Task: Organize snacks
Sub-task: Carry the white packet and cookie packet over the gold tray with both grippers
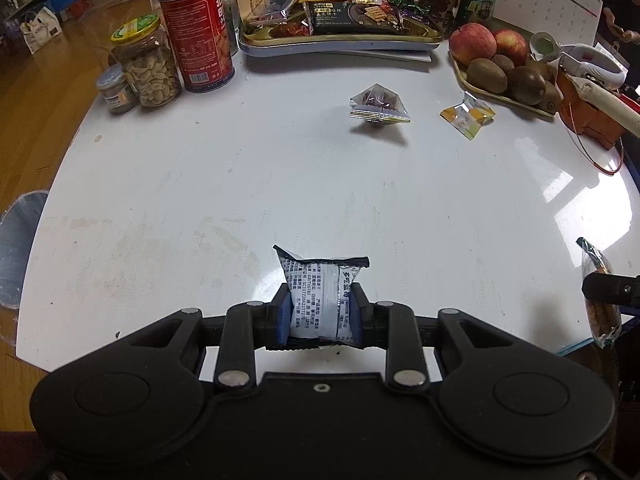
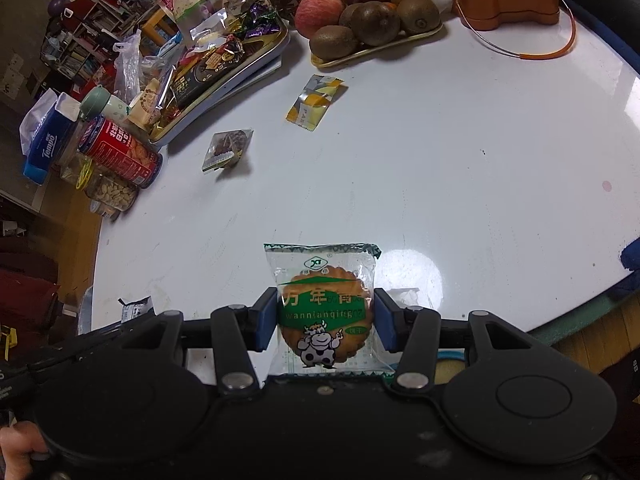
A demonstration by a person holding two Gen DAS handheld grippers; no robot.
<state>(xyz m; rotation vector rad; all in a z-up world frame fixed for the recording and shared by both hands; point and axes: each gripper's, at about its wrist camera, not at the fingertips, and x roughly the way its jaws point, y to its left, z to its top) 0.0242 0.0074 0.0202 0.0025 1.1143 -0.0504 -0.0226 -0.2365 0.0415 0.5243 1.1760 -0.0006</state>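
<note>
Table [image 1: 240, 184]: snack tray [image 1: 340, 42] at far edge, jars and tin [image 1: 196, 32] left of it, fruit tray [image 1: 480, 92] right. Two loose packets [image 1: 380, 106] [image 1: 467, 115] before trays, side by side, apart.

Your two wrist views look steeply down from close above the white table [image 1: 200, 184]; both share the gold snack tray [image 2: 224, 80].

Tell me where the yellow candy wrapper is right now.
The yellow candy wrapper lies loose on the white table, upper right in the left wrist view, just before the fruit tray and right of the clear pyramid packet.
</note>
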